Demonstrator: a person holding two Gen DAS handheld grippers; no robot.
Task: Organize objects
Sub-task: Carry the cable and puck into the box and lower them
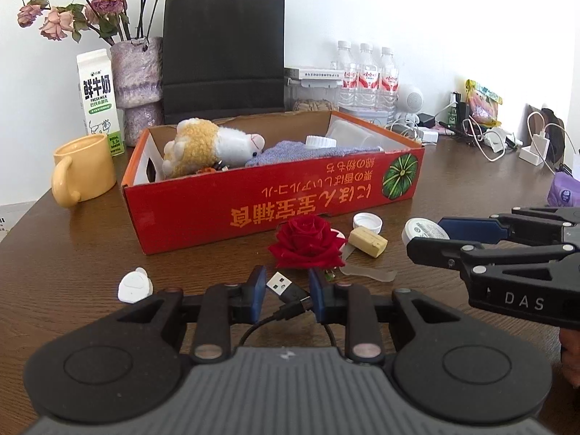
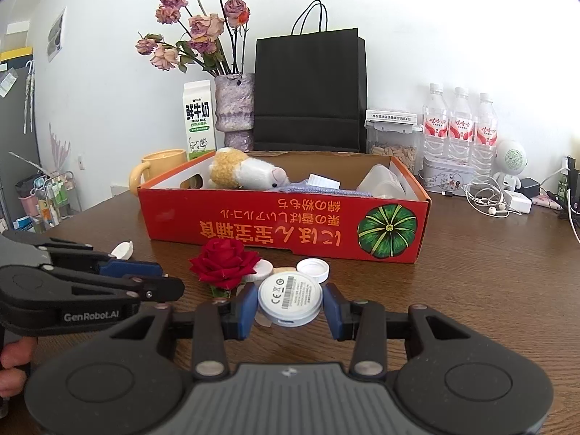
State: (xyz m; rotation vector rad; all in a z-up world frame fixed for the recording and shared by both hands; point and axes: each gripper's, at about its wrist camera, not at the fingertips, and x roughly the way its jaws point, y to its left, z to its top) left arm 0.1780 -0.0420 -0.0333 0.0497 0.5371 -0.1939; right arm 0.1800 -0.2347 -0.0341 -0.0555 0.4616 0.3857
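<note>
A red cardboard box (image 1: 275,203) (image 2: 290,224) on the brown table holds a plush toy (image 1: 210,145), a purple cloth (image 1: 308,150) and a clear tub. In front of it lie a red rose (image 1: 308,243) (image 2: 224,262), a white bottle cap (image 1: 368,222) (image 2: 312,269), a yellow eraser-like block (image 1: 368,241) and a clear spoon (image 1: 369,273). My left gripper (image 1: 287,291) is open around a black USB cable plug (image 1: 284,288). My right gripper (image 2: 290,306) is closed on a white round puck (image 2: 288,299), also seen in the left wrist view (image 1: 422,231).
A small white case (image 1: 134,285) lies at front left. A yellow mug (image 1: 83,170), milk carton (image 1: 99,98), vase of dried roses (image 1: 139,72) and black bag (image 1: 224,50) stand behind the box. Water bottles (image 2: 460,123), chargers and cables (image 1: 489,137) crowd the back right.
</note>
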